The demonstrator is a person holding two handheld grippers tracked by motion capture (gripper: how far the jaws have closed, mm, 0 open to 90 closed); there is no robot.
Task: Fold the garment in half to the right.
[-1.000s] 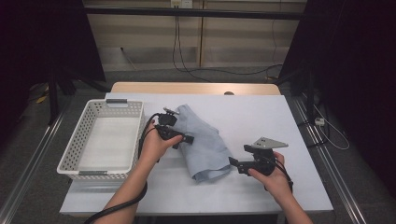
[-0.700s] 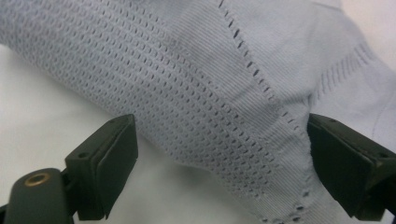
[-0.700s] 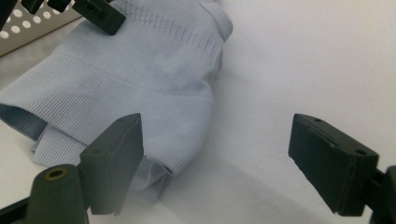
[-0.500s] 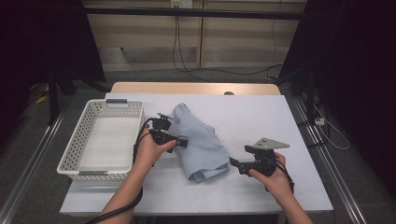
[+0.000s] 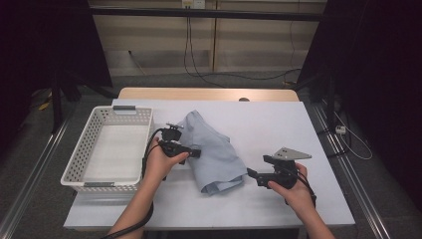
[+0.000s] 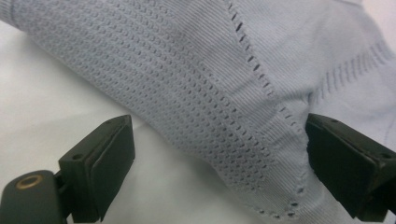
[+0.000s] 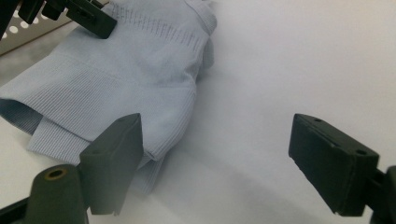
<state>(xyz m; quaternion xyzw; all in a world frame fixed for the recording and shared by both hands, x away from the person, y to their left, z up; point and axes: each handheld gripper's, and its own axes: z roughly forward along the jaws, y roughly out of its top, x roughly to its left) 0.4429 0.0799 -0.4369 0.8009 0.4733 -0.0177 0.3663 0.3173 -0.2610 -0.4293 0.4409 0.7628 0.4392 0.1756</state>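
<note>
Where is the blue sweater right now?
In the high view, the blue sweater lies mid-table, right of the white basket, between the left gripper and right gripper.

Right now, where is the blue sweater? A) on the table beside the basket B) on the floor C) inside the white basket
A: the blue sweater lies folded on the white table, right of the white basket, between the two grippers.

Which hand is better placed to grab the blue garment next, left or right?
Left. The left gripper has its open jaws around a fold of the garment. The right gripper is open beside the hem, with mostly bare table between its jaws.
</note>
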